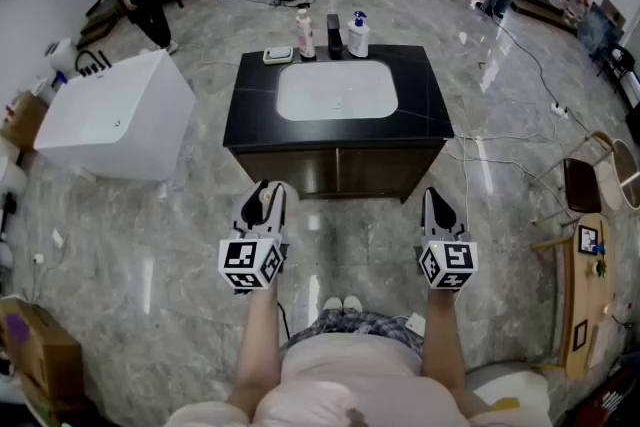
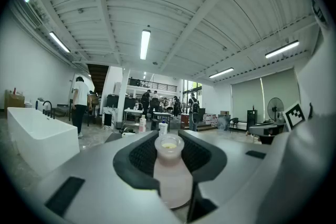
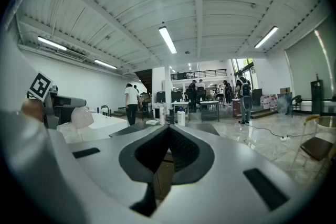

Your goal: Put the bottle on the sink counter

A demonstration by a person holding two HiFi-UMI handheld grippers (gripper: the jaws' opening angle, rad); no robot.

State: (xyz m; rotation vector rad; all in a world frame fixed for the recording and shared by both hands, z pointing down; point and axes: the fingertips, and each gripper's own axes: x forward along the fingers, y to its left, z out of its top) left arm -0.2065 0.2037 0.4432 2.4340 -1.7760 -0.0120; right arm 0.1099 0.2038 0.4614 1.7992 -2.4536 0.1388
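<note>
Bottle (image 2: 170, 168), pale pink and translucent, stands upright between the jaws of the left tool (image 1: 266, 198), which are closed on its body just below the neck. The person carrying it stands on the marble floor in front of the black sink worktop (image 1: 251, 107), well short of it. The right tool (image 3: 167, 136) is level with the left one, its jaws drawn together at the tips with nothing between them.

The pickup looks done. The carry forward and the set-down on the worktop are not yet done. Bare black surface lies open on either side of the white basin (image 1: 336, 90).

The left gripper view cuts off the bottle's base behind the tool's own body, and the head view shows only a pale sliver of it between the jaws. Whether its top is capped or open is hard to tell. A pump bottle (image 1: 305, 35) and a spray bottle (image 1: 358, 36) at the worktop's back edge are too small to read.
</note>
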